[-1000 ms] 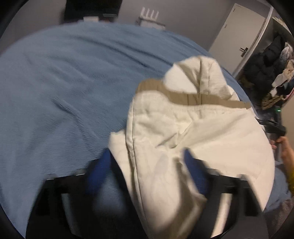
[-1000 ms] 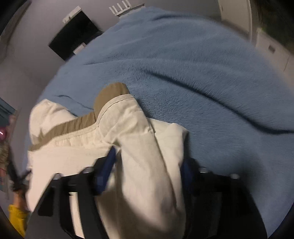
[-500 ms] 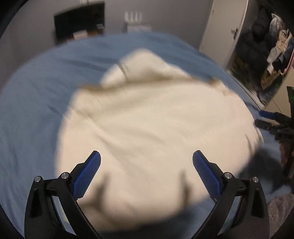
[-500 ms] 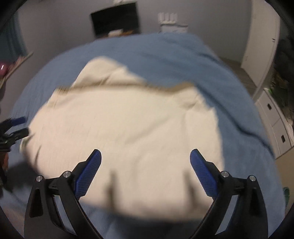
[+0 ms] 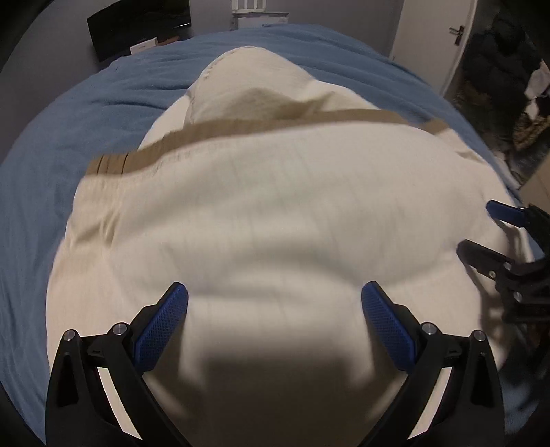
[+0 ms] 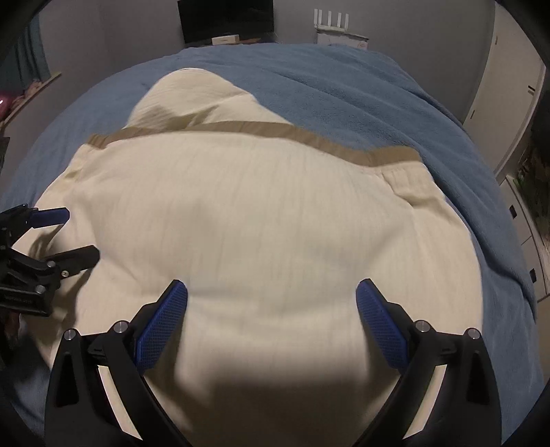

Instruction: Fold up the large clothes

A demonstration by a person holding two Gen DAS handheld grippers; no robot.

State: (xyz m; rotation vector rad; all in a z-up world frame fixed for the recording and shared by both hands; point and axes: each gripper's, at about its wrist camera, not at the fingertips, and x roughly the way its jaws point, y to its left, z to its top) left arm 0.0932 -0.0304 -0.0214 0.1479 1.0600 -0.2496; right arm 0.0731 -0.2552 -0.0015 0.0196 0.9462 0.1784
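In the left wrist view the cream ribbed-knit garment with a tan hem band (image 5: 275,213) lay spread on the blue fleece-covered bed (image 5: 51,154); it looked soft, light and floppy, best pinched at its near corners, while the left claw (image 5: 274,307) gaped wide, empty, above it. In the right wrist view the right claw (image 6: 271,302) hovered likewise released over the garment, the black screen (image 6: 225,19) and white cabinets (image 6: 515,86) standing well apart, nothing obstructing.
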